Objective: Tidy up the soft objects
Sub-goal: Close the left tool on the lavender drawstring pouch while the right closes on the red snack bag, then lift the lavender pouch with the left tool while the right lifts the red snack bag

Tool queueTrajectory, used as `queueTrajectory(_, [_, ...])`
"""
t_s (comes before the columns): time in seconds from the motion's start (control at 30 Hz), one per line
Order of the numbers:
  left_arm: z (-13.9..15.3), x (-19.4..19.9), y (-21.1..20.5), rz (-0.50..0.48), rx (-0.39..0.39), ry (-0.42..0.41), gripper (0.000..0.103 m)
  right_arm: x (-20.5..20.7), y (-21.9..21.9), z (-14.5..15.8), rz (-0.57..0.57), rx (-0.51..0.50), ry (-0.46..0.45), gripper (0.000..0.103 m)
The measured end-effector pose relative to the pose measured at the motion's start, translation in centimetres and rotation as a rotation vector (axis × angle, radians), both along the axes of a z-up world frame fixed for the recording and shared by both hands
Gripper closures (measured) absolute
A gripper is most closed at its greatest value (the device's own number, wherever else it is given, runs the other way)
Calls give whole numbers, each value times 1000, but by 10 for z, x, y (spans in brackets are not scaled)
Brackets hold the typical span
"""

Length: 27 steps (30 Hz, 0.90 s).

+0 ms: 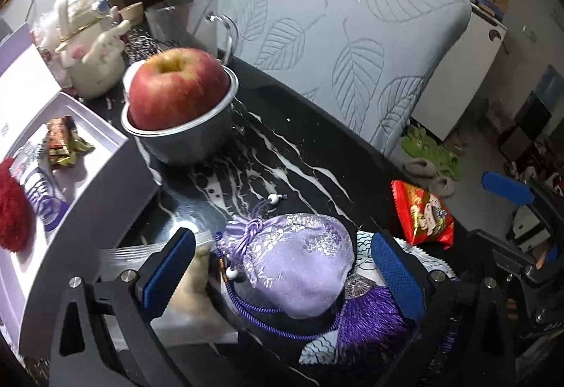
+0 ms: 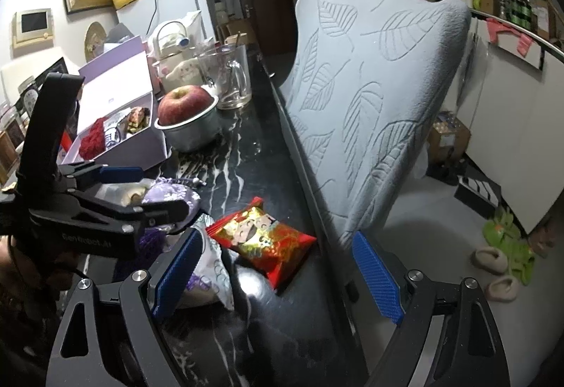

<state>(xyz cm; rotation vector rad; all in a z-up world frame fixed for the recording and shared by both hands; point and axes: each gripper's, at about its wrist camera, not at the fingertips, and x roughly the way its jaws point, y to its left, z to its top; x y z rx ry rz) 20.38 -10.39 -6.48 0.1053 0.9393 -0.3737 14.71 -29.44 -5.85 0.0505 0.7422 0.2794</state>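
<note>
Here the left gripper [image 1: 282, 267] stands wide, its blue pads either side of the lilac brocade pouch [image 1: 292, 256] without pressing it; the pouch lies on the black marbled tabletop [image 1: 282, 147]. At two o'clock from the pouch lies the red snack packet [image 1: 423, 214]. The right gripper [image 2: 282, 277] also gapes wide, empty, above that packet. Farther, at eleven o'clock, an apple [image 1: 178, 94] sits in a metal bowl [image 1: 183, 143], beside the open white box [image 1: 105, 154].
</note>
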Motion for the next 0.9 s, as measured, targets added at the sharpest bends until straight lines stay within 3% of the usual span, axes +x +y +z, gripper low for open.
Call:
queueTrajectory(0.1, [-8,3,-3,-20,12,10,19,7,1,-5,7,4,16,15])
queueTrajectory(0.27, [-16,5,-2,-42,-1,27,25,19,-2,-15,30,87,68,15])
queueTrajectory(0.5, [-15,1,0,-57,-3,13,33,32,2,-22,69,122,103,15])
queueTrajectory(0.67, [-8,-5,7,-55,-36,23,33,33,14,-26,91,100,110,25])
queueTrajectory(0.73, [-5,-9,10,-52,-31,15,33,29,19,-24,110,88,100,38])
queueTrajectory(0.9, [0,-21,15,-47,-39,12,33,20,30,-21,128,38,79,43])
